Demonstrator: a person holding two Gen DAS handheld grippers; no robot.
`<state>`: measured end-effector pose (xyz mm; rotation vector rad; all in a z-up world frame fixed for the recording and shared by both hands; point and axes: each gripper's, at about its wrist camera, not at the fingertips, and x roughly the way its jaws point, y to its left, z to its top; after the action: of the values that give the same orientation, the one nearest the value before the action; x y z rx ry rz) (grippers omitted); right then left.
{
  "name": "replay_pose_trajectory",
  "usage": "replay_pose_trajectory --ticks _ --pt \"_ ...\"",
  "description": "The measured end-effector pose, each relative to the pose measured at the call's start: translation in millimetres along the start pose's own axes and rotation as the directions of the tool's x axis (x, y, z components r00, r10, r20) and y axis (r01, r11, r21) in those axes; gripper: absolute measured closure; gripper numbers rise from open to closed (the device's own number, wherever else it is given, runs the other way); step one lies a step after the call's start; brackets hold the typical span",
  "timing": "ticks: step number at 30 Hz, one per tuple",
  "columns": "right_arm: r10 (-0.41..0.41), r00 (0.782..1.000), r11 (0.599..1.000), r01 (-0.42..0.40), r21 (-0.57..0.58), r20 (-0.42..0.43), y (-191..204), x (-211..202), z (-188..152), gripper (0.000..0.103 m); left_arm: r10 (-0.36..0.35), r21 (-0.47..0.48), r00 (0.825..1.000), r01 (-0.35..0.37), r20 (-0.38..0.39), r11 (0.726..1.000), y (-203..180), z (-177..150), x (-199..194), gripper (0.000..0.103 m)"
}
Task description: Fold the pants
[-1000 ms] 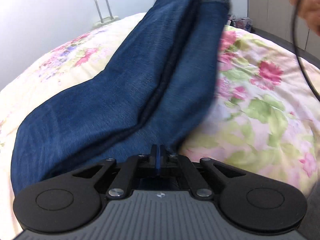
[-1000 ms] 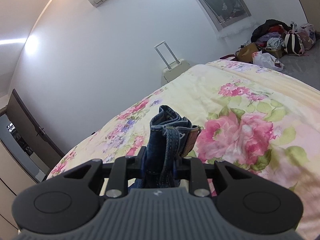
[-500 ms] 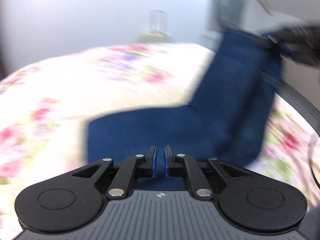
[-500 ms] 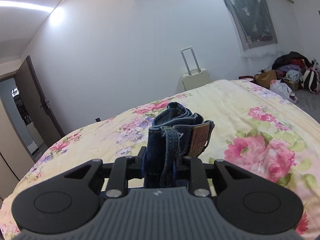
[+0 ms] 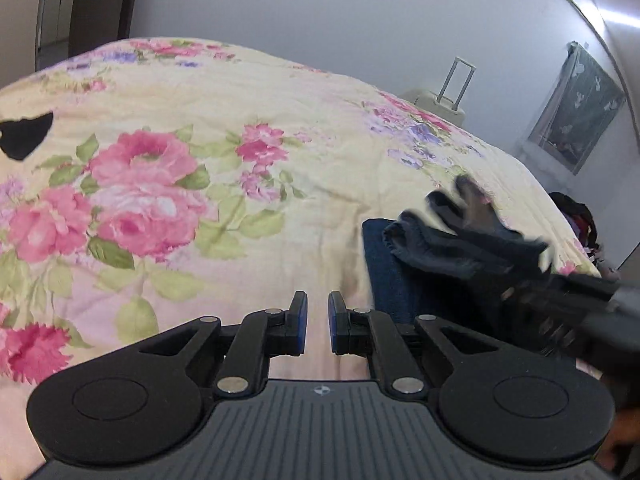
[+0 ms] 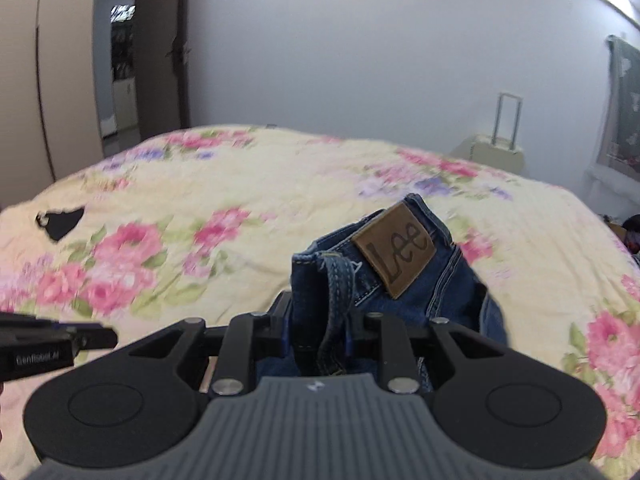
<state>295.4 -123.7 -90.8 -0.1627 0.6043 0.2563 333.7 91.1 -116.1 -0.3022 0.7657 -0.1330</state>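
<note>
Since a second ago my left tongs [image 5: 317, 326] have let go of the jeans [image 6: 404, 276] and swung aside; they now stand narrowly parted, empty, over the floral bed [image 5: 248, 184]. Nearest in the right view, my right tongs [image 6: 320, 338] clamp the bunched waistband beside its leather patch [image 6: 394, 250], holding that end up, presumably so it can fold over the denim lying on the bed. Farther back stands a suitcase [image 6: 498, 148].

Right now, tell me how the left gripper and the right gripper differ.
The left gripper is open, with nothing between its blue pads; the right gripper is shut on the jeans at the waistband. The left one points at bare floral bedspread; the right one has the leather Lee patch ahead of it. Both are black two-finger tools above the bed.
</note>
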Motion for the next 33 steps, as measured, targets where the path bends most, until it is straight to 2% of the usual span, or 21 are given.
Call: replay_pose_trajectory --ticks 3,6,7,8,10,13,16,17,20,21,25,27,28,33 --pt "0.044 0.988 0.995 -0.056 -0.083 -0.147 42.7 44.7 -36.9 0.084 -0.038 -0.015 0.999 0.037 -0.01 0.999 8.5 -2.4 2.0 0.092" --pt "0.021 0.98 0.99 -0.048 -0.132 -0.197 57.6 63.7 -64.8 0.083 -0.11 -0.046 0.994 0.109 -0.022 0.993 12.9 -1.8 8.9 0.092" --pt "0.026 0.977 0.991 -0.052 -0.119 -0.21 52.3 68.6 -70.4 0.079 -0.137 -0.061 0.99 0.135 -0.03 0.989 14.3 -0.9 12.5 0.091" --pt "0.049 0.972 0.993 -0.073 -0.096 -0.231 50.6 72.5 -70.3 0.07 -0.162 -0.077 0.986 0.159 -0.036 0.984 15.1 -0.1 15.6 0.09" --pt "0.11 0.958 0.991 -0.126 -0.044 -0.263 43.7 78.1 -69.1 0.063 -0.195 -0.093 0.98 0.191 -0.037 0.977 14.3 0.9 18.5 0.084" --pt "0.173 0.944 0.985 -0.168 0.042 -0.279 30.9 75.8 -60.7 0.058 -0.23 -0.101 0.973 0.225 -0.031 0.969 11.5 1.2 18.8 0.079" --pt "0.271 0.925 0.957 -0.229 0.177 -0.266 11.9 61.6 -53.5 0.05 -0.245 -0.1 0.969 0.241 -0.025 0.965 5.7 3.8 20.0 0.077" --pt "0.284 0.925 0.95 -0.236 0.203 -0.254 5.7 54.3 -51.8 0.05 -0.249 -0.094 0.968 0.246 -0.024 0.965 2.9 5.9 21.9 0.077" --pt "0.265 0.945 0.947 -0.218 0.236 -0.19 -17.3 25.2 -47.1 0.049 -0.261 -0.073 0.965 0.259 -0.019 0.963 -8.4 13.3 31.2 0.066" --pt "0.251 0.954 0.948 -0.207 0.244 -0.165 -27.0 16.5 -46.5 0.049 -0.265 -0.068 0.964 0.263 -0.013 0.962 -12.5 16.3 36.5 0.06" --pt "0.13 0.985 0.962 -0.097 0.255 -0.115 -76.2 -3.4 -49.6 0.049 -0.292 -0.07 0.956 0.289 -0.029 0.955 -25.5 26.8 70.9 0.042" --pt "0.068 0.99 0.965 -0.035 0.259 -0.122 -104.8 -1.5 -54.5 0.055 -0.287 -0.054 0.956 0.284 -0.058 0.957 -32.5 31.4 91.8 0.039" --pt "0.047 0.99 0.964 -0.011 0.266 -0.13 -117.7 1.3 -56.8 0.062 -0.28 -0.039 0.957 0.278 -0.07 0.96 -36.4 33.7 103.0 0.038" --pt "-0.002 0.988 0.952 0.049 0.303 -0.153 -172.7 21.8 -66.1 0.074 -0.267 -0.007 0.957 0.268 -0.116 0.963 -49.0 44.8 149.2 0.035"
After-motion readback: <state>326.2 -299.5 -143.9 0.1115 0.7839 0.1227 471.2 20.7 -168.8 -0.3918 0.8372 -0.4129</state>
